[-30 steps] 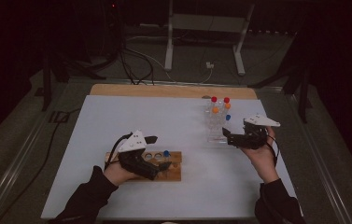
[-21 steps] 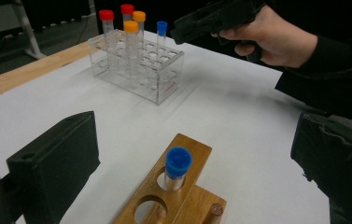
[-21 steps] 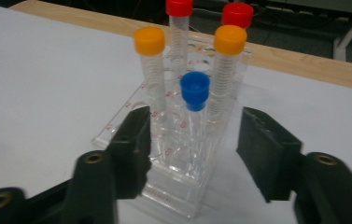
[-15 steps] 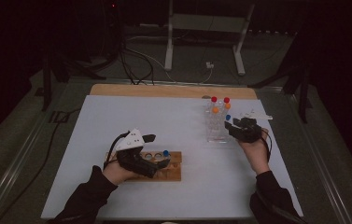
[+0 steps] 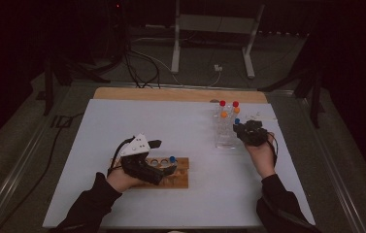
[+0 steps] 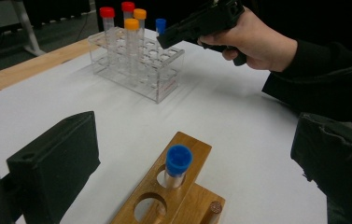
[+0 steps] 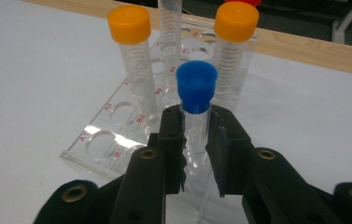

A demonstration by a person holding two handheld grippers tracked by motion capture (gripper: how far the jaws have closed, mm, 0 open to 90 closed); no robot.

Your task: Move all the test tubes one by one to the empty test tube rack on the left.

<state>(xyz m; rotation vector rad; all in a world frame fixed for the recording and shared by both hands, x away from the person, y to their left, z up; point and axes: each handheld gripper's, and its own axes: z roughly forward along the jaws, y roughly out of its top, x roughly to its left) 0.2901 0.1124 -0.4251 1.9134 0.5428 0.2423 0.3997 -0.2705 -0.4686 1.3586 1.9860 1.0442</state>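
A blue-capped test tube is pinched just under its cap by the right gripper, whose jaws have just been closing on it; the tube stands in the clear rack. The left gripper is held with jaws spread, and the wooden rack with another blue-capped tube lies between them.

Overhead forward-down; two close gripper-mounted views.

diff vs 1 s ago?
The right gripper moved in toward the clear rack and dipped, and its jaws have just been closing; they now clamp the blue-capped tube below its cap. The left gripper stayed at the wooden rack; the other tubes are unmoved.
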